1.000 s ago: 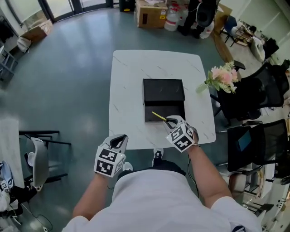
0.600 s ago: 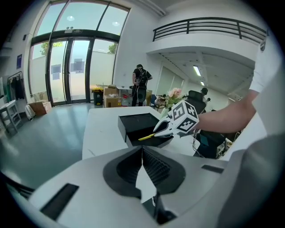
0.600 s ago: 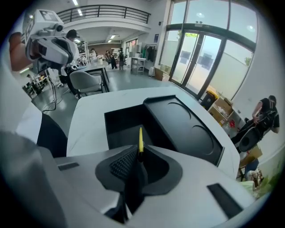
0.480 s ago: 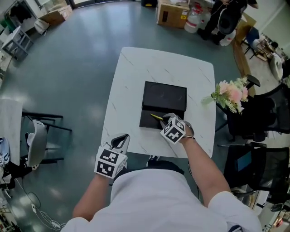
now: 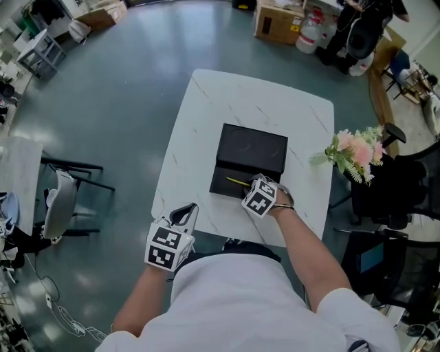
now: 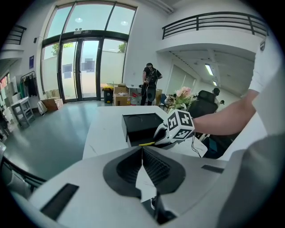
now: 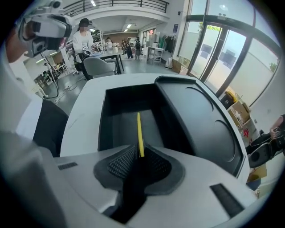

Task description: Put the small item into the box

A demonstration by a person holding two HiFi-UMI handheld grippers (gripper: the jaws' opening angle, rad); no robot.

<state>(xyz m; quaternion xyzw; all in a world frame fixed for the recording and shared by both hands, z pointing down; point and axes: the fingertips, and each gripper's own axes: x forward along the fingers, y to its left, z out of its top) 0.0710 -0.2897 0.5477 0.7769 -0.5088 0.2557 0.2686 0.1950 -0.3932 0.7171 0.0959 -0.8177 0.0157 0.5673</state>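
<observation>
While the right gripper [image 5: 251, 184] was held at the near edge of the black box [image 5: 221, 187], its jaws were seen clamped shut on the near end of a thin yellow stick [image 5: 238, 181]. In the right gripper view the yellow stick [image 7: 139, 129] was pinched between the ribbed pads [image 7: 122, 164], and the rest projected straight forward over the box's open tray [image 7: 118, 129]. Whether the far tip touched the tray floor could not be told. The tray held nothing else.

The lid [image 5: 252, 148] was laid open on the tray's far side, seen at the right in the right gripper view [image 7: 196, 120], with a faint circle embossed on it. The box was set near the middle of a white marble-pattern table [image 5: 199, 124].

The left gripper [image 5: 181, 213] was held off the table's near edge, close to the person's body and well apart from the box. In its own view the left gripper [image 6: 142, 150] had its jaws closed, tips touching, with nothing gripped. That view was aimed across the table at the box [image 6: 138, 124] and at the right gripper's marker cube [image 6: 180, 124].

Pink flowers [image 5: 354, 150] were seen beside the table's right edge. Cardboard boxes [image 5: 278, 20] were noted on the floor beyond the table.
</observation>
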